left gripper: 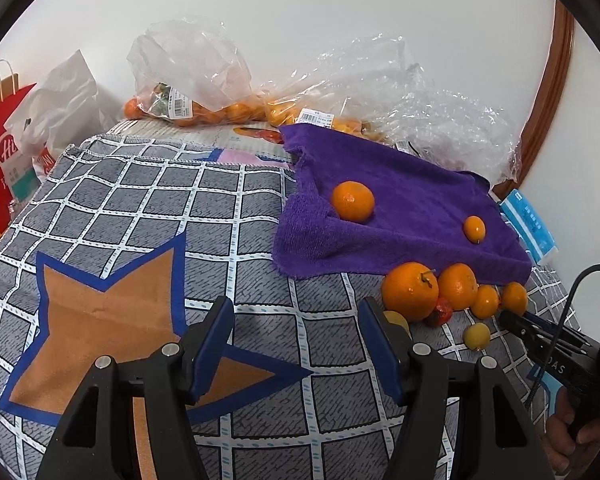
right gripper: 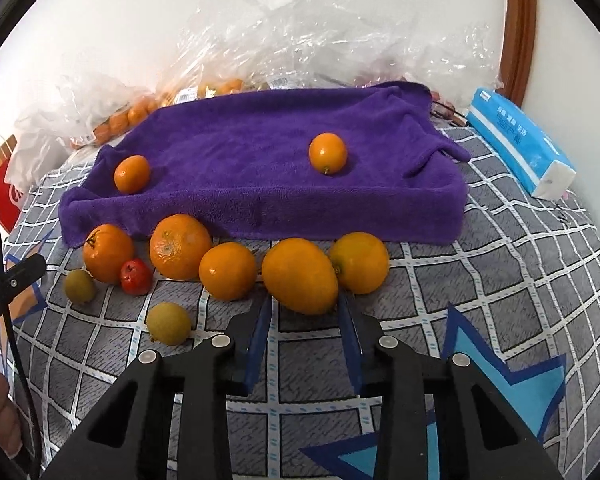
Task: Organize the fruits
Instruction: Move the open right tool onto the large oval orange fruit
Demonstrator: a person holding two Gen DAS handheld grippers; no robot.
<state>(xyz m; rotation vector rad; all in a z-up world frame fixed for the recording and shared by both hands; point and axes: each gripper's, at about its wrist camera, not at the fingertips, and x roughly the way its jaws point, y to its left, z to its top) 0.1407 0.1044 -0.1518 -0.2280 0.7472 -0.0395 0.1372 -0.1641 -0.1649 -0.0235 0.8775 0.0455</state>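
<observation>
A purple towel (right gripper: 260,168) lies over a raised flat base with two small oranges (right gripper: 131,174) (right gripper: 327,153) on top. In front of it a row of oranges (right gripper: 180,246), a small red fruit (right gripper: 136,277) and two yellow-green fruits (right gripper: 168,323) rest on the checked cloth (right gripper: 500,280). My right gripper (right gripper: 305,303) has its blue pads against both sides of an oval orange (right gripper: 300,276) in that row. My left gripper (left gripper: 296,308) stands open over the checked cloth (left gripper: 160,208), left of the fruit pile (left gripper: 410,290), with nothing between its fingers.
Clear plastic bags (left gripper: 192,76) with more oranges lie along the wall behind the towel (left gripper: 400,200). A blue tissue pack (right gripper: 520,144) sits at the right. A red paper bag (left gripper: 0,140) and a white bag stand at the left edge.
</observation>
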